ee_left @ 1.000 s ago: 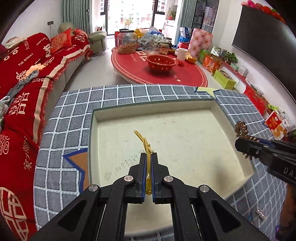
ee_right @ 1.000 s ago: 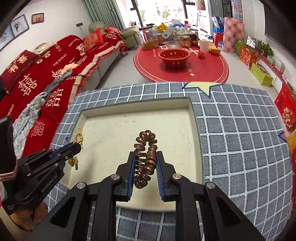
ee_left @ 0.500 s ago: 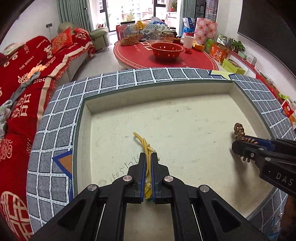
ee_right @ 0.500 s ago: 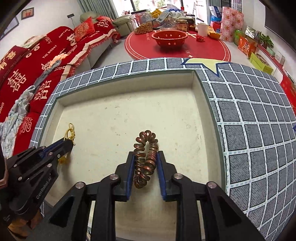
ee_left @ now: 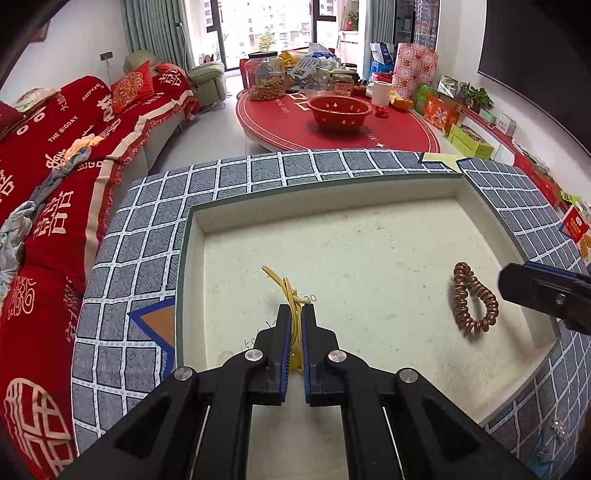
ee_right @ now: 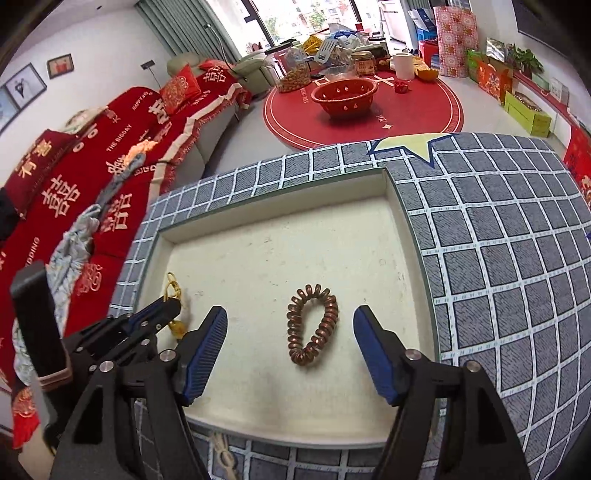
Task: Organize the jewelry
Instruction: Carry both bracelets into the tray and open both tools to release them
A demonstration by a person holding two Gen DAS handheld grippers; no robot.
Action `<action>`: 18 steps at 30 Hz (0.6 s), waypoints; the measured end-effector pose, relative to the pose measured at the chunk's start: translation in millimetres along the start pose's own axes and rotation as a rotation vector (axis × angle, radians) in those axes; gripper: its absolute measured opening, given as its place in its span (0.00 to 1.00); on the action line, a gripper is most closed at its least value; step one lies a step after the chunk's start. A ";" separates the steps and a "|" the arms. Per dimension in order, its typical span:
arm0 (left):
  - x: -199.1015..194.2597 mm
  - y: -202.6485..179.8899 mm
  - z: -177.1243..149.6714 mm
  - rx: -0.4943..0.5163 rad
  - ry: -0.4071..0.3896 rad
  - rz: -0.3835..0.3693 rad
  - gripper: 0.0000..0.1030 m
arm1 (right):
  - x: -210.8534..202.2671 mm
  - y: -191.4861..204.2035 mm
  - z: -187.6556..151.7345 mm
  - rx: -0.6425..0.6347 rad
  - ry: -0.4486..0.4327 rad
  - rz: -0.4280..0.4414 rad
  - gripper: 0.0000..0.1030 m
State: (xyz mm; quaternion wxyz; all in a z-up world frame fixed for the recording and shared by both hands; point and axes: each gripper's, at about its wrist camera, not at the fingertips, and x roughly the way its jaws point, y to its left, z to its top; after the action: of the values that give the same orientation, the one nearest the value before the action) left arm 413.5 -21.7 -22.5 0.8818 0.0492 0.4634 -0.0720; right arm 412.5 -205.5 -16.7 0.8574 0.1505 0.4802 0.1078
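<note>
One coil bracelet (ee_right: pixel 312 326) newly released

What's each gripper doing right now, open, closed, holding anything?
Left gripper: shut on the yellow cord ornament.
Right gripper: open, jaws have just been opening; the copper spiral hair tie lies free between them in the tray.

Bright daylight from the far window (ee_left: pixel 266 33), which is glared white. Sharp focus, soft shadows. Strong fisheye bending and dark corners in both wrist views.
</note>
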 end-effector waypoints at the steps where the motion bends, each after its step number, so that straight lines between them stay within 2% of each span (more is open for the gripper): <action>1: 0.2 0.8 0.7 -0.002 0.003 -0.001 0.17 | -3.0 0.1 -1.3 0.006 -0.002 0.003 0.72; 8: 1.2 -0.4 2.7 -0.009 0.004 -0.002 0.18 | -12.0 0.3 -9.4 0.012 -0.003 -0.005 0.73; 10: 0.5 -0.8 2.6 -0.011 0.004 -0.002 0.53 | -15.7 -0.6 -11.5 0.018 -0.004 -0.001 0.73; 11: -1.1 -0.5 2.5 -0.020 0.002 0.010 1.00 | -17.7 -0.7 -12.9 0.021 -0.006 0.002 0.74; 13: -10.1 0.5 1.3 -0.034 -0.053 0.041 1.00 | -23.1 -1.3 -15.2 0.029 -0.010 0.014 0.74; 15: -13.7 -0.4 2.6 -0.022 -0.050 0.035 1.00 | -28.2 -1.9 -17.9 0.029 -0.014 0.020 0.79; 18: -23.6 0.5 0.8 -0.025 -0.076 0.056 1.00 | -36.2 -4.2 -22.5 0.042 -0.020 0.026 0.80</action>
State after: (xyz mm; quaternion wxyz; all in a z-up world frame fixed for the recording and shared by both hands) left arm 401.0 -19.4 -2.6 0.9010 0.0483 0.4290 -0.0434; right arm 374.8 -217.9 -0.7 0.8574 0.1757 0.4717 0.1075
